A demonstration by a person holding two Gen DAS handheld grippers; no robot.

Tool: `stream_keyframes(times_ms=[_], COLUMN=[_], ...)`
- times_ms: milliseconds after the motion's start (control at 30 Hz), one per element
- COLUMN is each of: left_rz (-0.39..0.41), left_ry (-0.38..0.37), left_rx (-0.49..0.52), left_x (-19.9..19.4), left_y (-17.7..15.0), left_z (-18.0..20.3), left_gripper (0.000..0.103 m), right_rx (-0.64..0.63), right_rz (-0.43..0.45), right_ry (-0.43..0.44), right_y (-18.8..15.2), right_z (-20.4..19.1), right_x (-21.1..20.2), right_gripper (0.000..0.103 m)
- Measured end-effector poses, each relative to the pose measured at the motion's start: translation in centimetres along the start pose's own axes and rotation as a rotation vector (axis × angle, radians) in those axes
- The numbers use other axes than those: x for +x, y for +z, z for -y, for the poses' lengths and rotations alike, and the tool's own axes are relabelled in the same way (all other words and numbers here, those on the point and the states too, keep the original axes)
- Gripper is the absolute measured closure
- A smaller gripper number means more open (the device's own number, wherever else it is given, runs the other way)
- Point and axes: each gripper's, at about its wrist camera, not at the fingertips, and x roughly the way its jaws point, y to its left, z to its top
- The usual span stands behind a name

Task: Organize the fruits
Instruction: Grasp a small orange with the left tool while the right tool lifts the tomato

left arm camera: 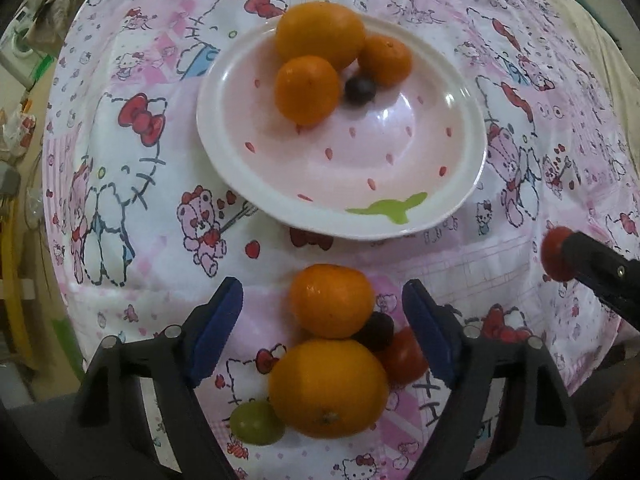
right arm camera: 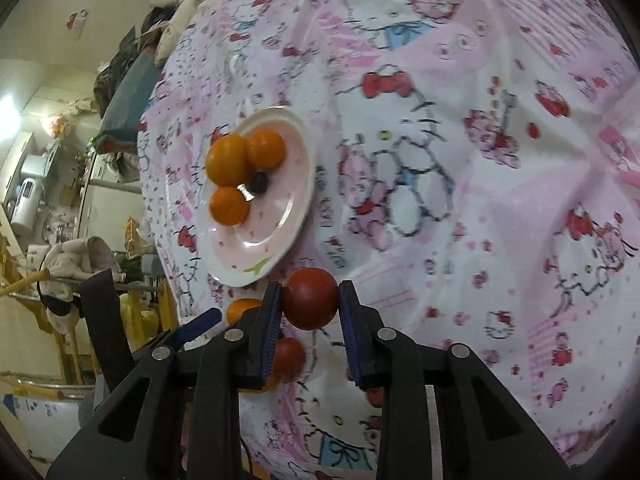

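Tablecloth with cartoon print carries plate; beside it, left gripper gapes around loose mandarin; right gripper clamps cherry tomato.

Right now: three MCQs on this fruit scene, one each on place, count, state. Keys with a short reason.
1. Where is the small dark grape?
A. on the pink-and-white strawberry-print plate
B. on the cloth beside the plate
C. between the left gripper's pads

2. How many orange citrus fruits lie on the plate?
A. one
B. three
C. five

3. What is the right gripper doing?
A. standing open and empty
B. shut on a round red tomato
C. shut on a green grape

Key:
1 A, it sits on the plate among the oranges.
2 B, both views show three on the plate.
3 B, the blue pads press both sides of the tomato in the right wrist view.
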Motion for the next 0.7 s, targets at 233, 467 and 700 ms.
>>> stream_keyframes(times_ms=[233, 467, 700], left_rz=[0.008, 0.030, 0.056], left_ry=[-0.032, -0.041, -0.050], left_rx=[0.000, -0.015, -0.051], left_x=[0.2, -0.8, -2.0], left_y=[0.4, 0.1, -0.4], left_z=[0.0, -0.5, -1.6], left_gripper=[0.065, 0.065, 0.065], right_rx=[-0.004, -0.013, -0.035], right_rz=[0.001, 0.005, 0.006], right_ry=[0.005, 0.004, -0.005], right_y=[-0.1, -0.2, -0.4], right_z=[0.3, -0.3, -1.0], right_x=[-0.5, -0.5, -0.5], right_gripper=[0.073, 0.073, 0.073])
